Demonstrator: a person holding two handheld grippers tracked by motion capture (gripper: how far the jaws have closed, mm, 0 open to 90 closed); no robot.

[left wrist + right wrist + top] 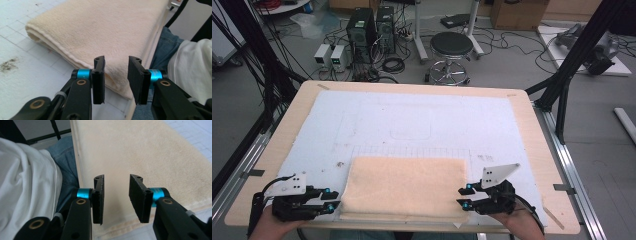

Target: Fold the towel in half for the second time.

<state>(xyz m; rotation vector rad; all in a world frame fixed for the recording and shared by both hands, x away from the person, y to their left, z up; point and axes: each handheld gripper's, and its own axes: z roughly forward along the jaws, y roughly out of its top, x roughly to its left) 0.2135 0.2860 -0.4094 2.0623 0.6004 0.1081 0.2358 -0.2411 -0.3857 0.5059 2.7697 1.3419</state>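
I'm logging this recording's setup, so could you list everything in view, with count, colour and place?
towel: one, cream, folded, at the table's near edge between the two grippers.
mat: one, white with faint grid lines, covering most of the tabletop, under the towel.
table: one, light wood, centre of the high view.
stool: one, black seat on chrome base, on the floor beyond the table.
computer towers: two, black, on the floor beyond the table, left of the stool.
small boxes: two, white, left of the towers.
left gripper: one, black with blue accents, jaws open at the towel's left end.
right gripper: one, black with blue accents, jaws open at the towel's right end.
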